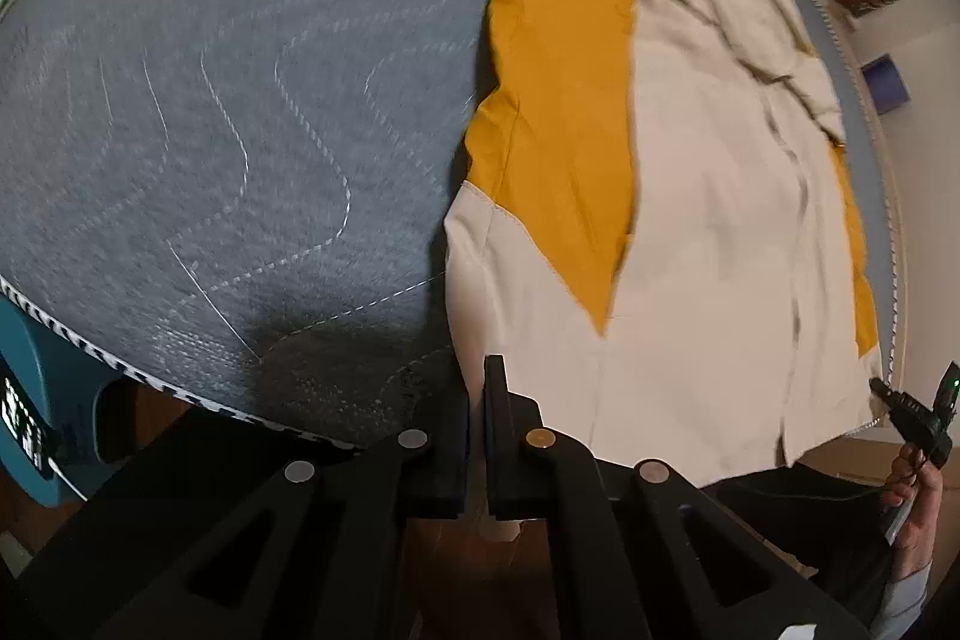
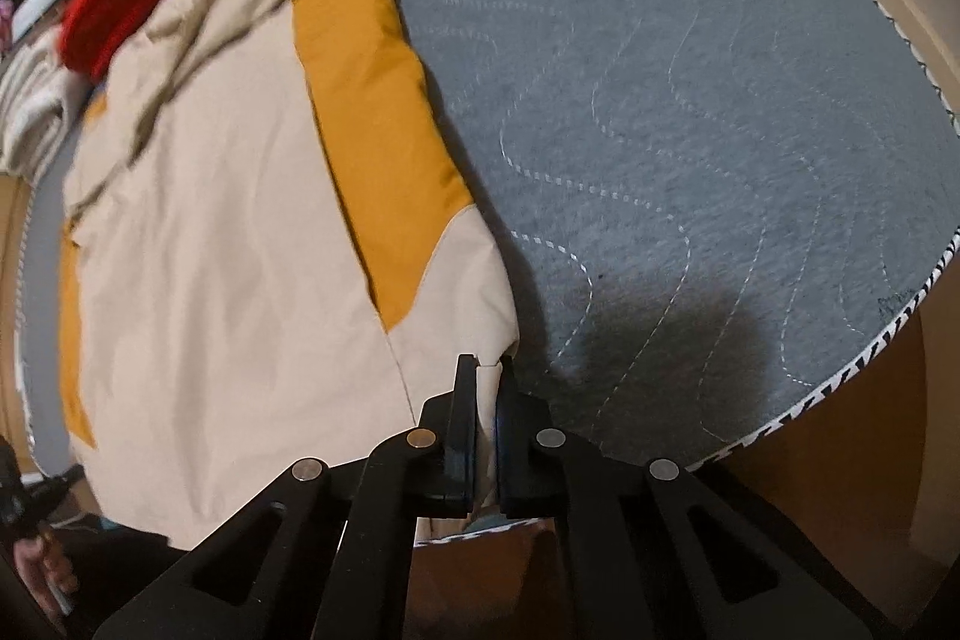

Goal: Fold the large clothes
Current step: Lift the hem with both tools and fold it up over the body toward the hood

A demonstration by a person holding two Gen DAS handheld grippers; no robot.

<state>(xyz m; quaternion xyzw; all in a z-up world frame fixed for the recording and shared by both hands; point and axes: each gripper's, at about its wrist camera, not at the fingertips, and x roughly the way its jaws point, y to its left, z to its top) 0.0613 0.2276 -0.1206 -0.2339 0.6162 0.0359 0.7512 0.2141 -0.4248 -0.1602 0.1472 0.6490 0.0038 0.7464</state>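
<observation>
Grey quilted pad (image 1: pixel 210 130) with wavy stitching covers the table, wooden floor (image 2: pixel 864 400) shows below its edge, cream wall (image 1: pixel 924 58) off to the side.

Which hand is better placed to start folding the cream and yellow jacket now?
Probably both together. The left gripper and the right gripper each pinch a bottom hem corner of the jacket, at opposite corners.

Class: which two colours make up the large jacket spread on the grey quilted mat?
Cream and mustard yellow jacket; right wrist view.
</observation>
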